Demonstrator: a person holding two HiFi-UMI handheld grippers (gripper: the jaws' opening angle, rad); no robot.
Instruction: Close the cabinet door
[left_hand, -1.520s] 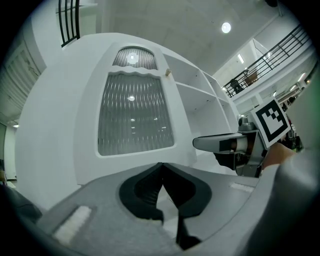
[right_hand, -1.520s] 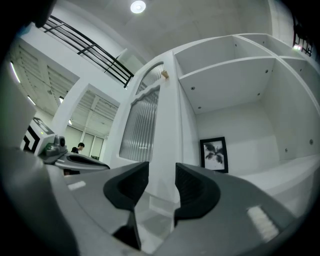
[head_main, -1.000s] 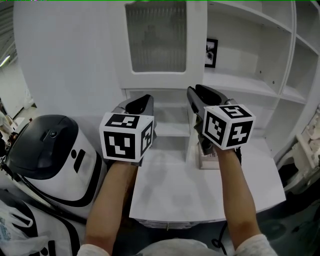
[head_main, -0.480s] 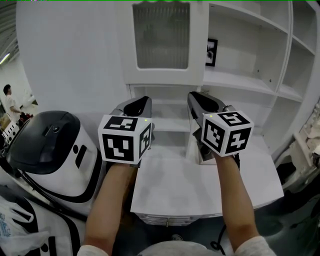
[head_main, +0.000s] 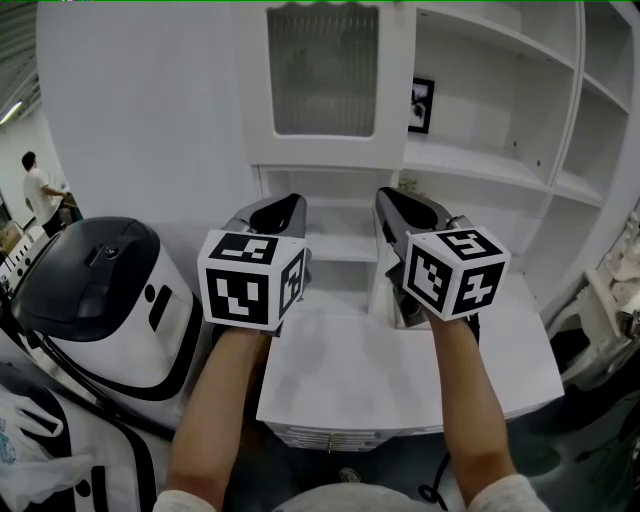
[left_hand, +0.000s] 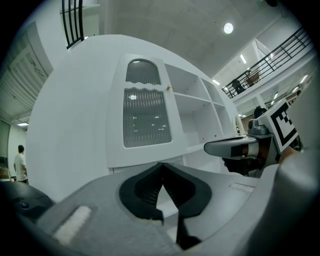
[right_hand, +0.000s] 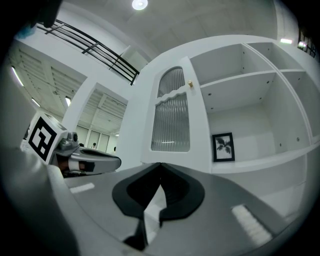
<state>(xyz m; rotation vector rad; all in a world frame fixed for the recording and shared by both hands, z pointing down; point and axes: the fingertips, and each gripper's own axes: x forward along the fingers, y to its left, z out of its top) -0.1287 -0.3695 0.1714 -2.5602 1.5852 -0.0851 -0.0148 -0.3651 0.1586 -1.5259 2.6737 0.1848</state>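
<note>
The cabinet door (head_main: 325, 85), with its ribbed glass pane, stands open ahead of me. Just right of the door are the uncovered shelves (head_main: 480, 165), with a framed picture (head_main: 422, 105) on one. Below the door I hold both grippers over the white bench (head_main: 330, 375). My left gripper (head_main: 288, 200) has its jaws pressed together on nothing. My right gripper (head_main: 384, 196), beside it, is closed and empty too.
</note>
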